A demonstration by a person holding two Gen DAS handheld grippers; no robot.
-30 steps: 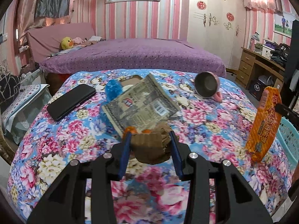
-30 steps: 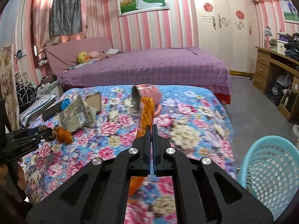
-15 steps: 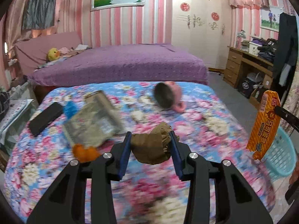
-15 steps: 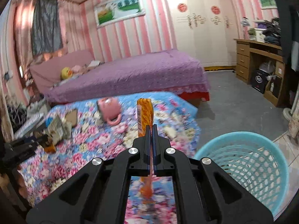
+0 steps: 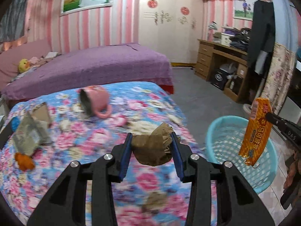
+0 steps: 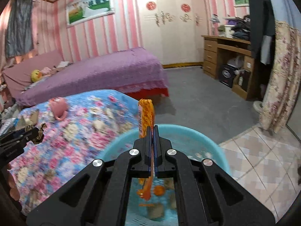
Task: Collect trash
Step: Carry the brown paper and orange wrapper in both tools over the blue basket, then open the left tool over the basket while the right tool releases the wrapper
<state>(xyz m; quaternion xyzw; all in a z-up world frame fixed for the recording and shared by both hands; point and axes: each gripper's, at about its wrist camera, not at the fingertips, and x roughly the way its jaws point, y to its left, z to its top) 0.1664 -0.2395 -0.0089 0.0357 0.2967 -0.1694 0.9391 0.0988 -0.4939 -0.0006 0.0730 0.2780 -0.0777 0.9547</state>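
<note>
The left claw (image 5: 152, 146) grips a crumpled brown paper wad (image 5: 153, 147) between its blue pads, held above the near part of the table (image 5: 75, 145), which wears a blue and pink floral cloth. In the right wrist view that same claw (image 6: 31, 132) shows at the left edge with the wad (image 6: 39, 133) sticking out of its tip.

The right claw (image 6: 152, 131) is closed tight on a flat orange wrapper (image 6: 145, 116), which stands up past the pads and hangs down below them. It is above the blue basket (image 6: 188, 133), which sits on the floor just beside the table's right end. In the left wrist view the wrapper (image 5: 256, 130) hangs in front of the basket (image 5: 222, 130), pinched near its top by the right claw (image 5: 268, 115). Some bits already lie in the basket's bottom, one of them round and orange; they are too blurred to name.

Further out on the table lie a pink mug (image 5: 95, 99) on its side, a grey-green packet (image 5: 28, 134), a piece of cardboard (image 5: 42, 112) behind it, a small orange scrap (image 5: 24, 162) near the left edge, and a blue object (image 5: 15, 123) I cannot identify. Behind the table stands a bed (image 5: 94, 66) with a purple cover.
</note>
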